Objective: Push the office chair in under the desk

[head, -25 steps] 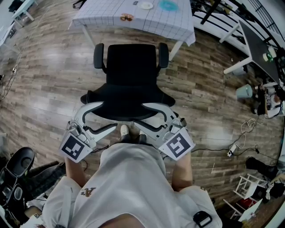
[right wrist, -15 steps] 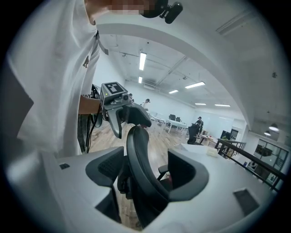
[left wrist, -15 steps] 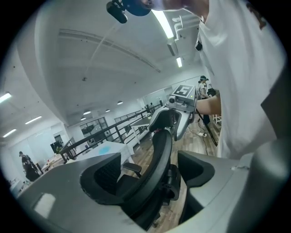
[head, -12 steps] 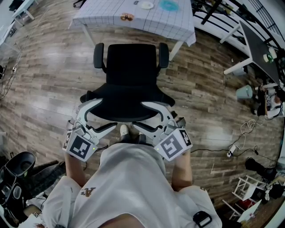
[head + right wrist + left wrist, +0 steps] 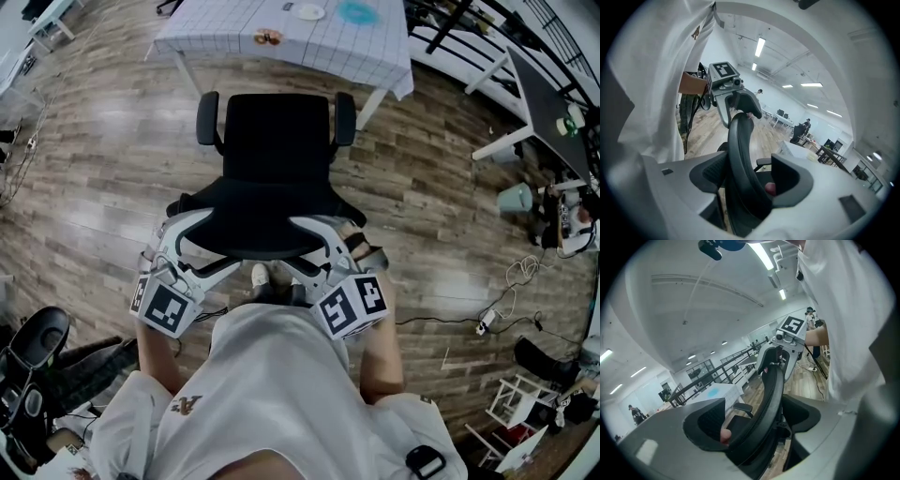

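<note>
A black office chair (image 5: pixel 277 141) stands on the wood floor and faces the desk (image 5: pixel 234 21), which has a checked cloth; the seat front is just short of the desk edge. Its backrest (image 5: pixel 267 220) is toward me. My left gripper (image 5: pixel 225 242) straddles the backrest's left part and my right gripper (image 5: pixel 292 242) its right part. In the left gripper view the backrest (image 5: pixel 768 399) runs between the jaws of the left gripper (image 5: pixel 754 427); the right gripper (image 5: pixel 745 183) has the backrest (image 5: pixel 740 154) between its jaws likewise. Both pairs of jaws are closing on it, with gaps still showing.
The desk carries a white plate (image 5: pixel 307 11), a blue disc (image 5: pixel 354 11) and a brown item (image 5: pixel 267 37). Another chair's base (image 5: pixel 37 347) lies at the lower left. A second table (image 5: pixel 544 94), a pale bucket (image 5: pixel 514 195) and floor cables (image 5: pixel 487 319) are to the right.
The right gripper's marker cube has shifted left, closer to my body's midline, and the left one has turned slightly. The chair has barely moved.
</note>
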{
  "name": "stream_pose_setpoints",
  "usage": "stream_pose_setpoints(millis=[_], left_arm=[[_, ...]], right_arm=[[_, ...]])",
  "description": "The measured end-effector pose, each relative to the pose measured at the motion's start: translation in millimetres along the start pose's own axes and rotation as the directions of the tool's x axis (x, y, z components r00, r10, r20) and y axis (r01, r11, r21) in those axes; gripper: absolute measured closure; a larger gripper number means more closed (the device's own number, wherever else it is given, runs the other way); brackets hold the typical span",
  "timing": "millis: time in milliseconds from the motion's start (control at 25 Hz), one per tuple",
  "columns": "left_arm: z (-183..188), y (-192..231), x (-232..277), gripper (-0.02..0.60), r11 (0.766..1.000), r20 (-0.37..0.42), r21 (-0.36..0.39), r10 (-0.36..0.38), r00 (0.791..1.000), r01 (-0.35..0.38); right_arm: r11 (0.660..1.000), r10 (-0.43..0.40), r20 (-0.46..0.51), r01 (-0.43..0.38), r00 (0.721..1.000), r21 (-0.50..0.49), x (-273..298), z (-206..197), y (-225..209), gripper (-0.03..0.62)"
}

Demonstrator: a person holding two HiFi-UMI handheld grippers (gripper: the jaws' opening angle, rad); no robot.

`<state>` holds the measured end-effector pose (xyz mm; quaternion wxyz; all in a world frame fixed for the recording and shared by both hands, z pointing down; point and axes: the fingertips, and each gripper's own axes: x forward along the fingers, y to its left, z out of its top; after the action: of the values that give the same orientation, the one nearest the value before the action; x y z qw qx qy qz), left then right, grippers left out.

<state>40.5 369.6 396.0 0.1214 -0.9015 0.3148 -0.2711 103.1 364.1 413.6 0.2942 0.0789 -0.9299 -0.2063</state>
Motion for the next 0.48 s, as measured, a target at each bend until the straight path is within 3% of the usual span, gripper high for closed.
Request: stream_pose_setpoints(millis=[480], left_arm=[[-2.9,12.1,3.2,0.204,1.000,0.006,-0.012,-0.029,1.000,0.029]], right_arm=[[1.000,0.007,0.021,-0.007,1.000,0.005,8.2,1.0,-10.3,0.309]])
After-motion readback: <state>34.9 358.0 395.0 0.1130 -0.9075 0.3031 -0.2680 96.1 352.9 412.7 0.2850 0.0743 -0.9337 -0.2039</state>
